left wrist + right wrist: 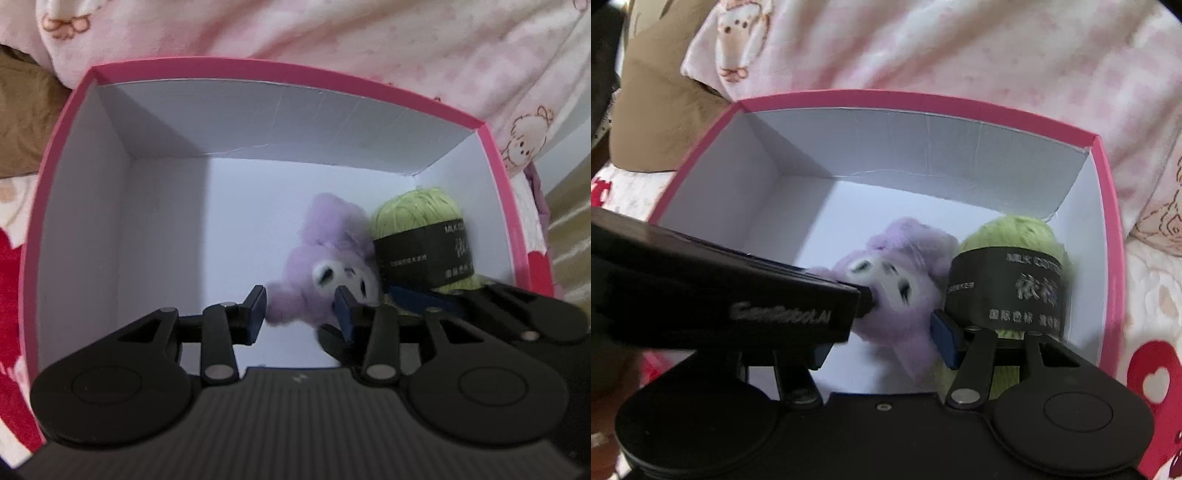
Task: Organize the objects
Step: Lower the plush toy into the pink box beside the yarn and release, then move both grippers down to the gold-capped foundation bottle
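**Plush toy and yarn lowered into the pink box**

At left the pink box is bare white floor. The left gripper reaches in with its jaws a little apart around the purple plush toy — the fur sits between the pads, though whether they press on it is unclear. Next, the right gripper has its jaws partly open; the plush lies between them, and I cannot tell if it is gripped. At far right the green yarn ball with its dark label stands in the box's corner, touching the plush. This looks like the placing step — next, both grippers need to let go fully and lift clear
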Available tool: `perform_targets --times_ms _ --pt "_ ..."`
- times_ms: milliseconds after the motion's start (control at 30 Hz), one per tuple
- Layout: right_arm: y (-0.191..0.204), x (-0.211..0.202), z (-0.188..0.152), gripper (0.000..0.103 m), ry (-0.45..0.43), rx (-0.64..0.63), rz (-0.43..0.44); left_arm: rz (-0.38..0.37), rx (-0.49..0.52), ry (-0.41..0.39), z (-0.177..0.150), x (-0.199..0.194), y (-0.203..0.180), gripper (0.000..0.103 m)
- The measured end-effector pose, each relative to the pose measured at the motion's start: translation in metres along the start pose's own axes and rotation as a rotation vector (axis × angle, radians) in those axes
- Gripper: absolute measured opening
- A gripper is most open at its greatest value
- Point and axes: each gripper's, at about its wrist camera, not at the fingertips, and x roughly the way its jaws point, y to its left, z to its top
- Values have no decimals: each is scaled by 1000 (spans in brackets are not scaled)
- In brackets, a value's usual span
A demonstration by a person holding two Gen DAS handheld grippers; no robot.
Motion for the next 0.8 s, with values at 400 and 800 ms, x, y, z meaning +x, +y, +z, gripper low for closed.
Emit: perform_targets --times_ms 400,800 --pt "8 -117 -49 69 -139 30 15 -28 148 -49 -24 -102 -11 58" --pt "33 -207 -90 79 -191 28 81 -18 304 -16 -75 -173 -18 67"
